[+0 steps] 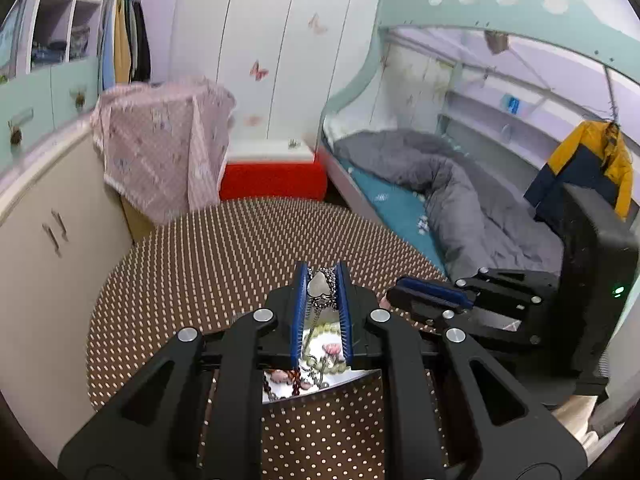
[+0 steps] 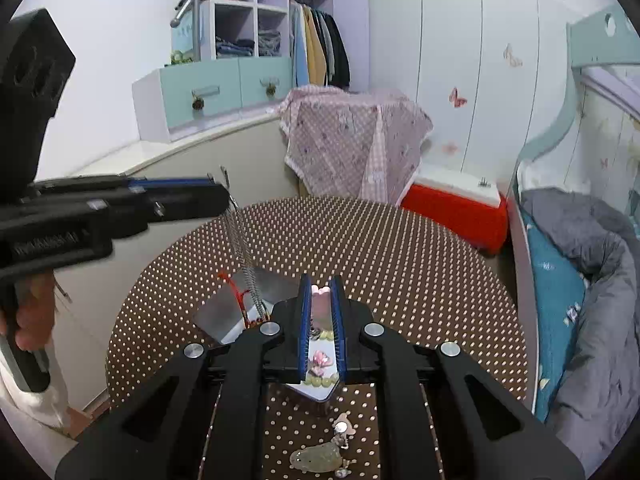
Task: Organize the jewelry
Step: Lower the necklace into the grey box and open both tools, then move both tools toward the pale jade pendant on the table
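Left gripper (image 1: 322,276) is raised above the surface (image 1: 200,280), fingers narrowed on a silver chain necklace (image 1: 320,286) with a pale heart pendant; the chain hangs slack from the tips down to the white tray (image 2: 224,312), as the right wrist view shows.

Right gripper (image 2: 320,284) is low over the tray, fingers narrow with a gap between them. Something pink sits at the tips; cannot tell if it is gripped or just lies behind them.

Handling: the chain is light, limp and thin, and probably swings and tangles easily. The grip near the pendant looks sensible; a pinch on bare links could slip.

Still in the tray: a green bead bracelet (image 2: 320,380), a pink flower piece (image 2: 320,358), a dark red bead string (image 1: 297,380) and a red cord (image 2: 236,288). Loose trinkets (image 2: 320,456) lie on the surface, just outside the tray, under the right gripper.

In the way: the hanging chain runs close to the red cord and could snag. The two grippers are near each other over the tray, so they may bump.

Around: bed (image 1: 440,200), red box (image 1: 272,180), cloth-covered stand (image 1: 160,140), well apart from the work.
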Tool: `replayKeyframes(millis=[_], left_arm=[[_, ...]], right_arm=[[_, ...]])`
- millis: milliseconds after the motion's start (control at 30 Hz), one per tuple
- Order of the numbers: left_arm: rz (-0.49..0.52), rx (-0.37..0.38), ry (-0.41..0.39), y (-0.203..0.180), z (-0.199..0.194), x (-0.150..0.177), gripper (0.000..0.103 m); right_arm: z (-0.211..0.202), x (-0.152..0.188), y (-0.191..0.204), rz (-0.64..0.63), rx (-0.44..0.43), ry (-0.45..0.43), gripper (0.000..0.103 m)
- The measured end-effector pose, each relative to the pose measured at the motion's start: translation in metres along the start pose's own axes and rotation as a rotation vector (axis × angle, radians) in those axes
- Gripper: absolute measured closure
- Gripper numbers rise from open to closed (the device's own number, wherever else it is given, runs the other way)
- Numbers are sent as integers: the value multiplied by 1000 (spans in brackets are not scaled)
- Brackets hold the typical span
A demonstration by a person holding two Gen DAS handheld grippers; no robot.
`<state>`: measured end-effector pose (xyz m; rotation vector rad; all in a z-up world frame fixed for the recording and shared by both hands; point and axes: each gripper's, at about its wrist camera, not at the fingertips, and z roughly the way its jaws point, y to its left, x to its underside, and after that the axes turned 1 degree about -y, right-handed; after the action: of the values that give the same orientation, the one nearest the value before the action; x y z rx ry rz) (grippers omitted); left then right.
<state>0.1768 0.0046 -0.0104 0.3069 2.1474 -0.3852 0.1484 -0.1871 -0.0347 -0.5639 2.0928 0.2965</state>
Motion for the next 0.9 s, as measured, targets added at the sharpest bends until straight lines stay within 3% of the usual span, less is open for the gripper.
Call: replayKeyframes(millis=[133, 167, 200, 233, 267, 333, 467, 900], left_arm=[[24, -27, 44, 0, 18, 11, 88], [26, -37, 54, 0, 20, 13, 79], [27, -48, 69, 1, 23, 15, 42], [19, -56, 66, 2, 23, 15, 22], [-7, -63, 30, 6, 20, 16, 13], [-27, -63, 22, 11, 17, 15, 13], [-44, -89, 45, 19, 22, 16, 13], [-51, -92, 65, 23, 28, 20, 13]], right_arm=[[9, 5, -1, 16, -38, 27, 94], [11, 6, -3, 32, -48, 32, 92], [12, 6, -5, 48, -53, 36, 90], [12, 6, -8, 67, -49, 34, 81], [11, 6, -12, 83, -36, 28, 68], [8, 5, -17, 103, -7, 14, 57], [2, 4, -23, 123, 10, 4, 50], [1, 1, -15, 95, 18, 4, 47]])
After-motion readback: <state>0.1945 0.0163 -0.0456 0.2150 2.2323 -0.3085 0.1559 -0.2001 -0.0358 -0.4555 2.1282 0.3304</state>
